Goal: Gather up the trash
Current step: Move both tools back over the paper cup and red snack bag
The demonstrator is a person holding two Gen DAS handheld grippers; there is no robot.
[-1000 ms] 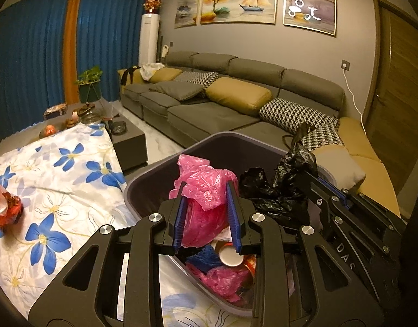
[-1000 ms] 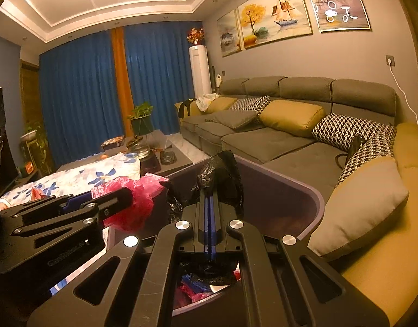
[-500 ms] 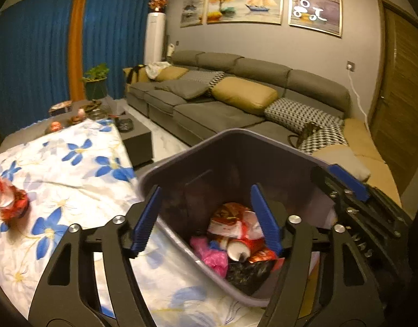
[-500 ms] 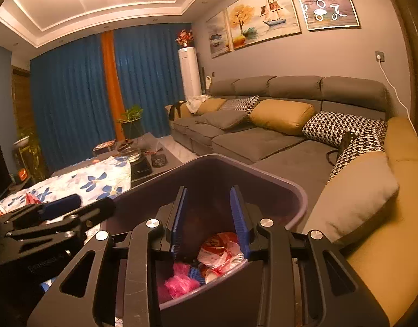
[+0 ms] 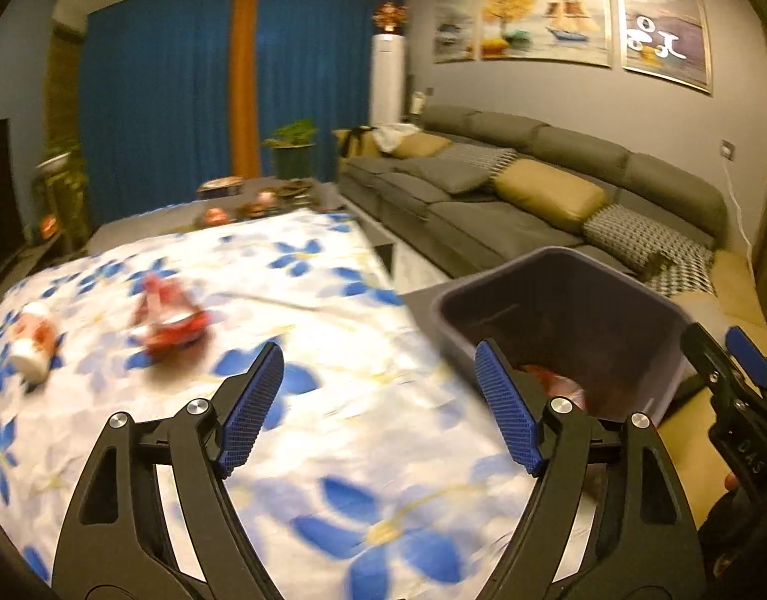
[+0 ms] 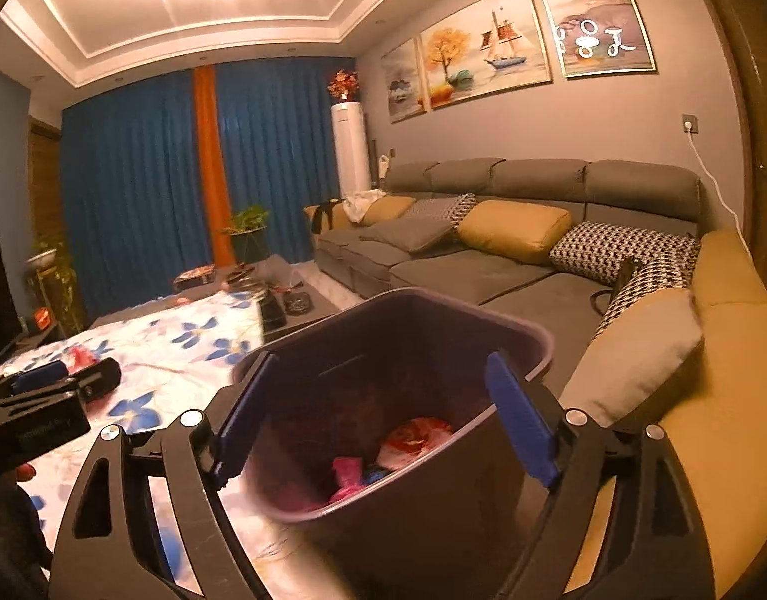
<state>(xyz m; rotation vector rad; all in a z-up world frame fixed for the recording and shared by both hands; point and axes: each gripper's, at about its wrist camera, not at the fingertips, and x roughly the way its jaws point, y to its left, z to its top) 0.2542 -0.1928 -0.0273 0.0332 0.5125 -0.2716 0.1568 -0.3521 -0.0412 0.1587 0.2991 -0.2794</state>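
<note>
Both grippers' fingers have just been opening, now wide and empty: left gripper (image 5: 378,402) over the floral worktop (image 5: 333,310), red wrapper (image 5: 168,317) at ten o'clock; right gripper (image 6: 383,415) above the trash bin (image 6: 513,345).

The left gripper (image 5: 378,405) no longer clamps the pink plastic bag; its jaws have just been opening and stand wide with nothing between them. It now faces the floral tablecloth (image 5: 333,430) instead of the trash bin (image 5: 573,310), which sits off to its right. The right gripper (image 6: 383,415) has let go of the black bag; its jaws have just been opening and now frame the bin with nothing between them. The pink bag (image 6: 348,475) now lies in the bin with the other trash.
</note>
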